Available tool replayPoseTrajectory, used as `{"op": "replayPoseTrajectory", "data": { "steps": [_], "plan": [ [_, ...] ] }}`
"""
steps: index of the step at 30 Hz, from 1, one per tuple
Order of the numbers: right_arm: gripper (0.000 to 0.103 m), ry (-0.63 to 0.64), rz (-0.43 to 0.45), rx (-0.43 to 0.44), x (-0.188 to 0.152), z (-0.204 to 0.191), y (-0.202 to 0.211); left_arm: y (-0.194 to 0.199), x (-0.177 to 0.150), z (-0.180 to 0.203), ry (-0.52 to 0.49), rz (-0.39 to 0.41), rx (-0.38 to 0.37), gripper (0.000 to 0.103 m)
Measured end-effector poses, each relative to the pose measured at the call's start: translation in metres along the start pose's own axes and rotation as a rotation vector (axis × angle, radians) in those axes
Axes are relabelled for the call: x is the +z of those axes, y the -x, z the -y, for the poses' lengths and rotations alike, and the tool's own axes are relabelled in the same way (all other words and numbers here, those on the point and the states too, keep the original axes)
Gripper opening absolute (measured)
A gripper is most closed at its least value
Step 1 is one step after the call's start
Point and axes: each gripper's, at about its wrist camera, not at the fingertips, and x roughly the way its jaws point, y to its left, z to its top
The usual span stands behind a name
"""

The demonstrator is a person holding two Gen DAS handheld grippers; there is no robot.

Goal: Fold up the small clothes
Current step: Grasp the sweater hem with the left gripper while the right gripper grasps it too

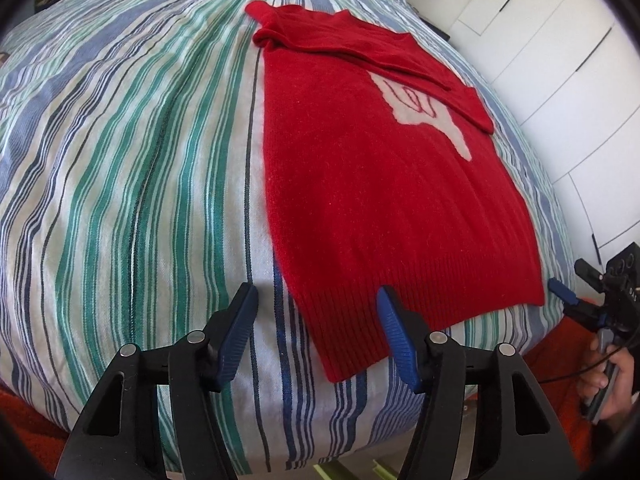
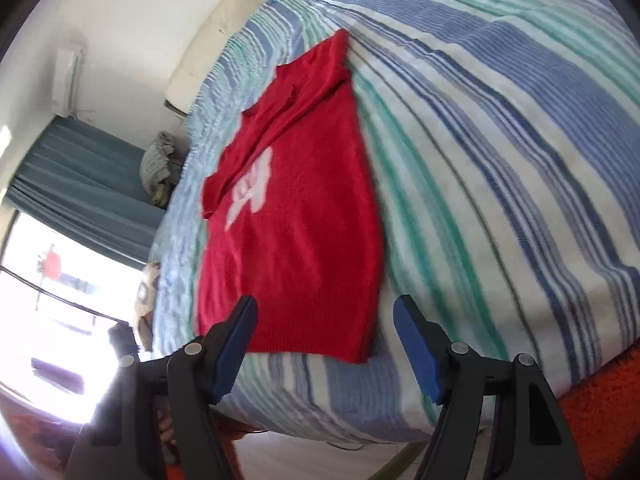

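Note:
A small red knit sweater (image 1: 372, 168) with a white hand motif (image 1: 424, 108) lies flat on the striped bed cover (image 1: 120, 180). Its sleeves are folded in over the body, and its ribbed hem faces me. My left gripper (image 1: 316, 312) is open and empty, just short of the hem's left corner. My right gripper (image 2: 324, 320) is open and empty, hovering at the hem of the sweater (image 2: 296, 220); it also shows at the right edge of the left wrist view (image 1: 568, 300), held by a hand.
The bed cover (image 2: 500, 160) drapes over the near bed edge. An orange rug (image 2: 600, 408) lies below. White wardrobe doors (image 1: 560, 40) stand to the right of the bed. A blue curtain (image 2: 80, 168) and a bright window (image 2: 48, 300) are on the far side.

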Motion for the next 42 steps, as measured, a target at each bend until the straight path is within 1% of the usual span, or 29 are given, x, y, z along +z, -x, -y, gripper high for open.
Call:
{"op": "replayPoseTrajectory", "data": {
  "steps": [1,2,3,5,8,11,13,15,18,22,24,27,28,30,31,34,36,37,39,41,42],
  "plan": [
    [0.071,-0.003,-0.005,0.031,-0.001,-0.002,-0.001,0.001,0.0,0.0,0.006,0.001,-0.012,0.063],
    [0.071,0.008,-0.007,0.023,-0.001,-0.004,-0.001,0.003,0.0,0.0,0.01,0.004,-0.02,0.063],
    [0.071,0.025,-0.006,-0.015,-0.002,-0.005,-0.002,0.003,0.0,0.0,0.009,0.003,-0.017,0.063],
    [0.071,0.026,-0.017,-0.074,-0.002,-0.002,-0.006,-0.002,-0.001,0.0,0.002,-0.015,0.013,0.064],
    [0.071,-0.015,-0.028,-0.078,-0.001,0.006,-0.009,-0.005,-0.003,0.004,-0.016,-0.033,0.053,0.066],
    [0.071,-0.006,-0.03,-0.068,-0.001,0.006,-0.009,-0.005,-0.008,0.01,-0.029,-0.045,0.068,0.076],
    [0.071,0.01,-0.046,-0.068,-0.002,0.005,-0.013,-0.009,-0.011,0.016,-0.053,-0.056,0.092,0.078],
    [0.071,0.03,-0.063,-0.09,-0.003,0.003,-0.019,-0.011,-0.011,0.019,-0.064,-0.058,0.107,0.08],
    [0.071,0.048,-0.064,-0.108,-0.003,-0.001,-0.021,-0.009,-0.008,0.014,-0.029,-0.06,0.082,0.08],
    [0.071,0.019,-0.029,-0.093,-0.001,0.002,-0.011,-0.004,-0.006,0.0,0.049,-0.053,0.04,0.079],
    [0.071,0.003,-0.031,-0.069,-0.002,0.004,-0.009,-0.006,-0.006,0.0,0.047,-0.056,0.055,0.07],
    [0.071,0.002,-0.062,-0.066,-0.003,0.003,-0.014,-0.01,-0.008,0.008,0.017,-0.065,0.078,0.068],
    [0.071,0.008,-0.077,-0.069,-0.004,0.002,-0.018,-0.009,-0.009,0.009,0.012,-0.068,0.071,0.068],
    [0.071,0.02,-0.106,-0.057,-0.005,0.0,-0.024,-0.012,-0.008,0.014,0.009,-0.077,0.051,0.063],
    [0.071,0.024,-0.118,-0.05,-0.006,-0.001,-0.027,-0.013,-0.008,0.015,0.007,-0.079,0.048,0.063],
    [0.071,0.026,-0.125,-0.053,-0.007,0.0,-0.03,-0.016,-0.006,0.015,0.008,-0.082,0.044,0.059],
    [0.07,0.009,-0.128,-0.058,-0.007,0.004,-0.031,-0.016,-0.005,0.014,0.015,-0.082,0.038,0.048],
    [0.07,0.004,-0.129,-0.059,-0.007,0.004,-0.031,-0.016,-0.005,0.013,0.021,-0.084,0.031,0.044],
    [0.07,0.01,-0.128,-0.062,-0.007,0.002,-0.031,-0.014,-0.006,0.011,0.034,-0.093,0.001,0.029],
    [0.07,0.02,-0.124,-0.065,-0.008,0.0,-0.03,-0.012,-0.008,0.011,0.043,-0.101,-0.019,0.022],
    [0.07,0.023,-0.121,-0.063,-0.008,-0.002,-0.029,-0.01,-0.009,0.012,0.043,-0.104,-0.025,0.02]
  ]
}}
